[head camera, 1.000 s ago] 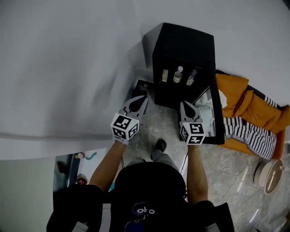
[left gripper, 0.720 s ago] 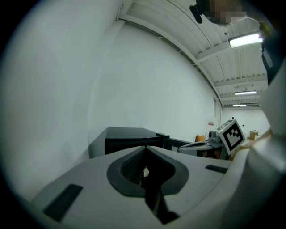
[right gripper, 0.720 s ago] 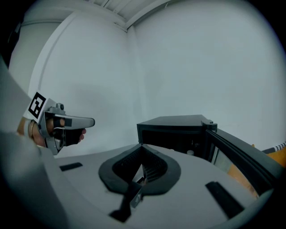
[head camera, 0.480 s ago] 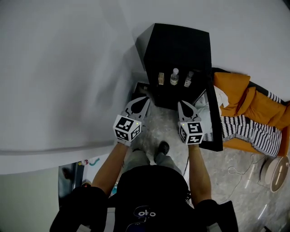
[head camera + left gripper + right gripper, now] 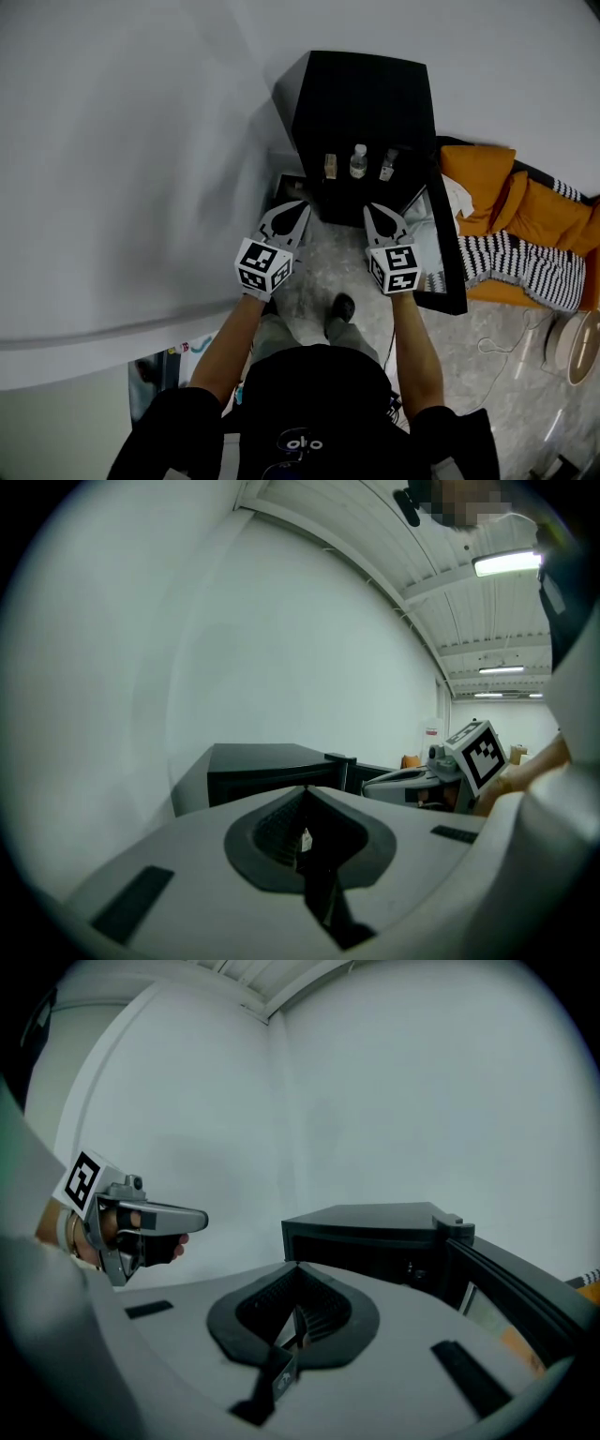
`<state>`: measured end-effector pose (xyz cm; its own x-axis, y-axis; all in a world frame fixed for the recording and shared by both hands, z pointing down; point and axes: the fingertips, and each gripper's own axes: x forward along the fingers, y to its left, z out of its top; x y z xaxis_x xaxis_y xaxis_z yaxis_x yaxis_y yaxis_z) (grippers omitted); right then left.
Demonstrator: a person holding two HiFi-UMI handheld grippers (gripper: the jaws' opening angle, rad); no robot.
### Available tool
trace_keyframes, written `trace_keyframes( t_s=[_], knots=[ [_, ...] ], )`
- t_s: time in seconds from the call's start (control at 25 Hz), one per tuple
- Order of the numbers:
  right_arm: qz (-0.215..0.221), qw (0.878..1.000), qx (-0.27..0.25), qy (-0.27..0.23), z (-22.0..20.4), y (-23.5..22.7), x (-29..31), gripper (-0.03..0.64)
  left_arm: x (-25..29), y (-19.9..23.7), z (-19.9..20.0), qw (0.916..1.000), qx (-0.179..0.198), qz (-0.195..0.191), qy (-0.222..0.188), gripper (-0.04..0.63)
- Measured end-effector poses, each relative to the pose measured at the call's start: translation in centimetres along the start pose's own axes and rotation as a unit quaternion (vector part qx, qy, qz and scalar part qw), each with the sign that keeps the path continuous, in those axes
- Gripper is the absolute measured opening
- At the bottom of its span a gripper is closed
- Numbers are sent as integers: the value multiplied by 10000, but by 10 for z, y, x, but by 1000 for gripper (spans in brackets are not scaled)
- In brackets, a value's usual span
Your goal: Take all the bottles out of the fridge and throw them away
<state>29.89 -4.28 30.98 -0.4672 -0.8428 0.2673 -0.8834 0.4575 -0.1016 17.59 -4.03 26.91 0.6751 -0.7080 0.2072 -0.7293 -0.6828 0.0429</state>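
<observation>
In the head view a black mini fridge [image 5: 370,94] stands against the white wall with its door [image 5: 448,253] swung open to the right. Three small bottles stand in a row inside: left [image 5: 330,165], middle [image 5: 358,161] and right [image 5: 388,165]. My left gripper [image 5: 300,205] and right gripper [image 5: 373,210] hover side by side just in front of the fridge, both shut and holding nothing. The left gripper view shows the jaws [image 5: 305,791] closed, with the fridge [image 5: 267,769] beyond. In the right gripper view the jaws [image 5: 294,1266] are closed before the fridge [image 5: 375,1232].
An orange cushion [image 5: 511,202] with a striped cloth [image 5: 520,272] lies to the right of the door. A white cable [image 5: 506,349] and a round white object [image 5: 583,345] are on the floor at right. The wall [image 5: 141,159] runs along the left. My shoe [image 5: 342,306] is below the grippers.
Both grippers have moved a little closer to the fridge, staying shut, and the person has stepped forward. The bottles have not moved.
</observation>
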Motion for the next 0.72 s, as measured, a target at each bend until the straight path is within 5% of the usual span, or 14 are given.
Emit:
trace_keyframes(
  t_s=[0.72],
  knots=[
    [-466,9984,-186,256,-6,46,57,0,-8,55,-31,9968,93,-797,32,0]
  ],
)
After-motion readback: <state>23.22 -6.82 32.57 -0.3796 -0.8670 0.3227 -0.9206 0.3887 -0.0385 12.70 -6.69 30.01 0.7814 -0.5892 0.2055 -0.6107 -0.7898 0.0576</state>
